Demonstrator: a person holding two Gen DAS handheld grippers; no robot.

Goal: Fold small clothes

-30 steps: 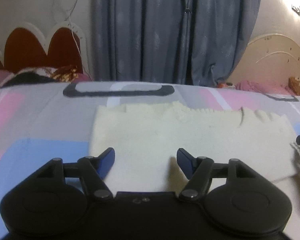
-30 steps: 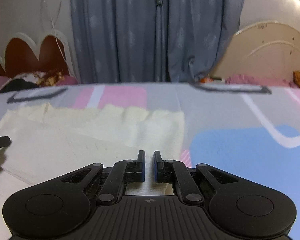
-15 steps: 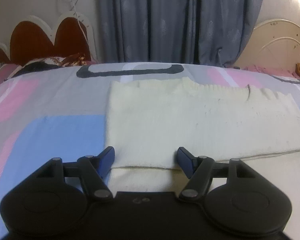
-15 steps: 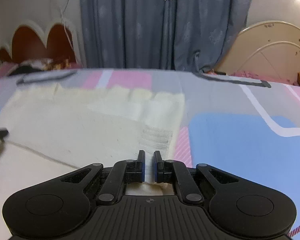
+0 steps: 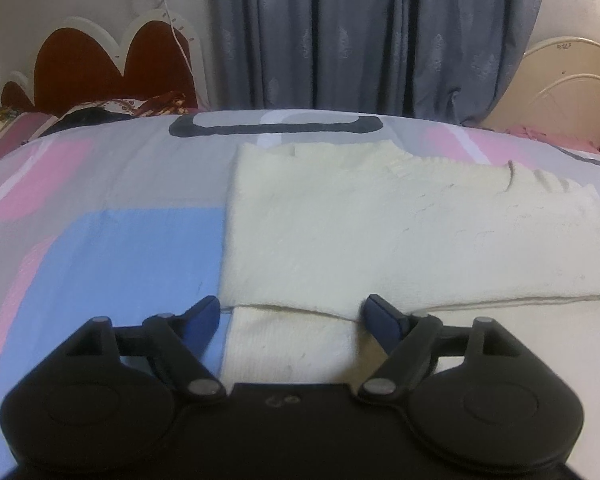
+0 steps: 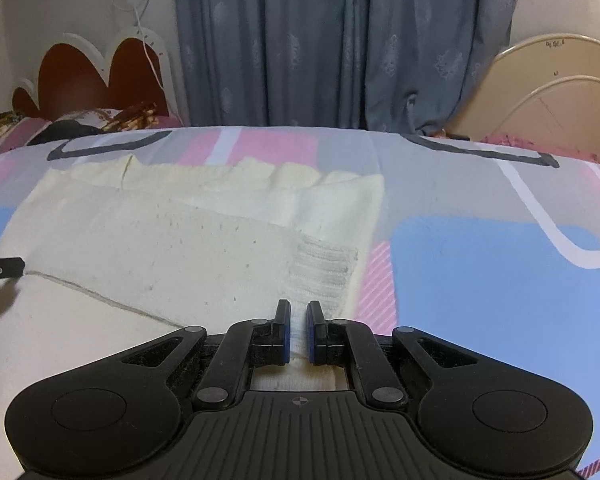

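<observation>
A cream knit garment [image 5: 380,232] lies folded on the bed, its upper layer ending in an edge that runs across just ahead of both grippers. My left gripper [image 5: 292,308] hovers over the garment's near left corner. Its jaws are opening, and the cloth lies under them, untouched by the pads. My right gripper [image 6: 299,312] is shut on the garment [image 6: 180,248] at its near right edge, beside the ribbed cuff [image 6: 324,272], with cream cloth showing between its pads. One left finger [image 6: 4,268] shows at the left edge of the right wrist view.
The bedsheet [image 5: 100,248] has pink, blue and grey blocks. Behind it stand a red-brown scalloped headboard [image 5: 100,68], dark pillows [image 5: 100,114], grey-blue curtains [image 5: 360,40] and a cream headboard [image 5: 572,92] on the right.
Both views have tipped down toward the cloth, and the folded layer's edge has come into sight. The left jaws stand wider apart. The right jaws have stayed shut.
</observation>
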